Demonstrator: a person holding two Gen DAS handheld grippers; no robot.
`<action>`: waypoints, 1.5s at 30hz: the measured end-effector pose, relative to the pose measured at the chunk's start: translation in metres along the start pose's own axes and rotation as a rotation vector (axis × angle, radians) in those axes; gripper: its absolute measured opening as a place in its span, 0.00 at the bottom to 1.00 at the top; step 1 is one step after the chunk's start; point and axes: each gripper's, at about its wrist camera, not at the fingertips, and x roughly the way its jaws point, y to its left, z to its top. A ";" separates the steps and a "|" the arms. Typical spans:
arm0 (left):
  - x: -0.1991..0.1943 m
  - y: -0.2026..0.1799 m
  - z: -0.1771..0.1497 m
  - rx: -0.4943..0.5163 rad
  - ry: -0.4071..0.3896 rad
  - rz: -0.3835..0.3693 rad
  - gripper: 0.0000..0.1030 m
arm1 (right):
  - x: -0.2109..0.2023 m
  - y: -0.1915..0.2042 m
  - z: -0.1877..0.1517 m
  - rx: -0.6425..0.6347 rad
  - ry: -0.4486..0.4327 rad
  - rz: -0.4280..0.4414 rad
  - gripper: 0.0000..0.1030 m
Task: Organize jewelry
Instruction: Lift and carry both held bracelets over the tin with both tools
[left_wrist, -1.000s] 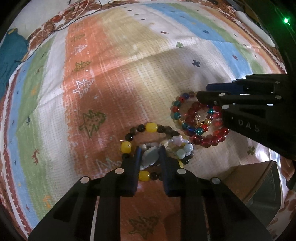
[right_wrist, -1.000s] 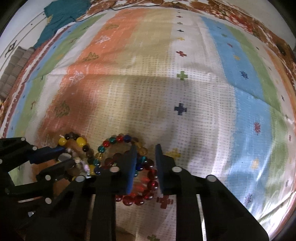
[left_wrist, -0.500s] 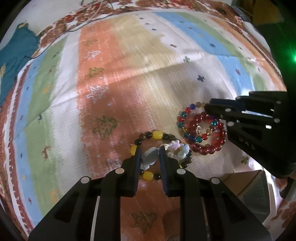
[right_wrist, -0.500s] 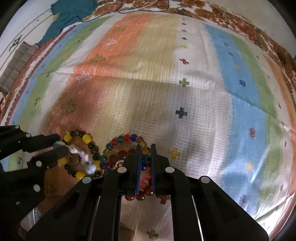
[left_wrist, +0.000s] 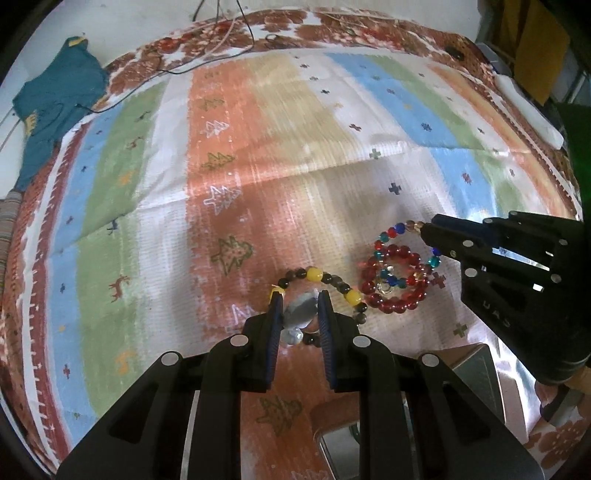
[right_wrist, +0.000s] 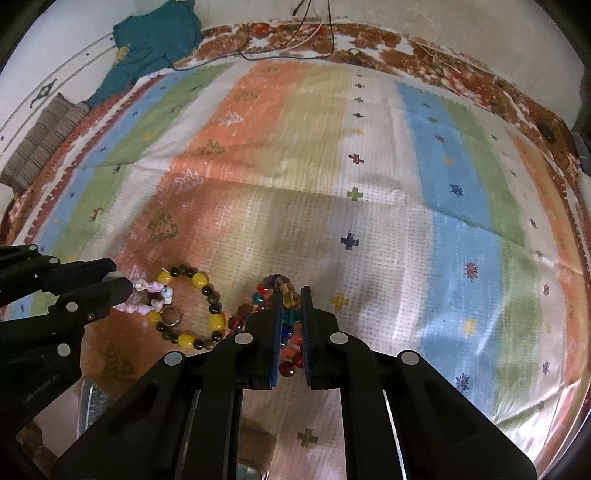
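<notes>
- The right gripper (right_wrist: 289, 295) has its jaws pressed onto the multicoloured bead bracelet (right_wrist: 286, 314); amber, green and blue beads show between the fingers (right_wrist: 275, 332).
- Dark red beads (right_wrist: 288, 365) lie lower down in the gap between the fingers, and more red ones sit just left of the left finger.
- The yellow-and-brown bead bracelet (right_wrist: 207, 310) lies on the striped cloth (right_wrist: 369, 206), left of the fingers.
- Further left, the left gripper (right_wrist: 120, 282) pinches a pale pink-and-white bead strand (right_wrist: 147, 295) at its tips.
- A teal garment (right_wrist: 155, 44) lies far ahead and to the left.
- Thin cables (right_wrist: 295, 48) cross the cloth's far edge.
</notes>
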 end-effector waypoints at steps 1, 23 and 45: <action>-0.003 0.001 -0.001 -0.007 -0.005 0.002 0.18 | -0.002 0.001 -0.001 0.000 -0.006 0.001 0.10; -0.051 -0.005 -0.009 -0.041 -0.138 -0.016 0.18 | -0.058 0.011 -0.009 0.004 -0.178 0.038 0.10; -0.097 -0.021 -0.031 -0.025 -0.232 -0.026 0.18 | -0.094 0.017 -0.029 0.008 -0.246 0.053 0.10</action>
